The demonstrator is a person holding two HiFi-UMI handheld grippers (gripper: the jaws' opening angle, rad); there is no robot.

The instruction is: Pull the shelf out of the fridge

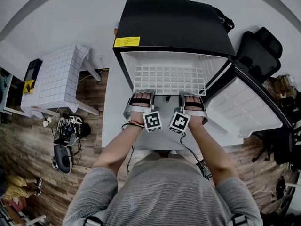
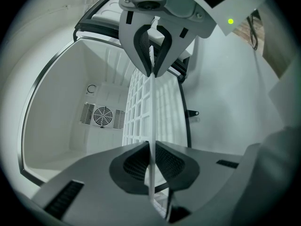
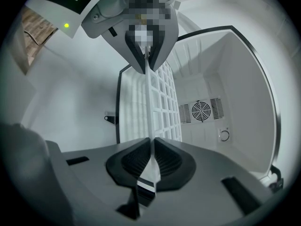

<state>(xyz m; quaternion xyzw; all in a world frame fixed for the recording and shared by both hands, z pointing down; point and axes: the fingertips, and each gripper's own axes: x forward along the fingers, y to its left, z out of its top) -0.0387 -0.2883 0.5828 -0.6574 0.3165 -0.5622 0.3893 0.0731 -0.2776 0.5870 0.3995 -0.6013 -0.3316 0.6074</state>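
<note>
We're looking down on the black fridge [image 1: 174, 22], and it stands open, with its door [image 1: 244, 108] swung wide to our right. Inside, the white grid shelf [image 1: 169, 79] lies level and spans the compartment from wall to wall, its front edge right at the opening. Both of our hands are on that edge. The left gripper [image 1: 141, 93] has the left part and the right gripper [image 1: 192, 94] has the right part, the 2 side by side and a little apart.

From the left gripper [image 2: 153, 108] itself, the dark pads are clamped on the thin rim of the shelf [image 2: 136, 112]. It's the same on the right gripper [image 3: 150, 105], with the pads pinched tight on the shelf [image 3: 164, 107]. Behind the grid, on the back wall, sits a small round fan [image 2: 102, 117].
</note>
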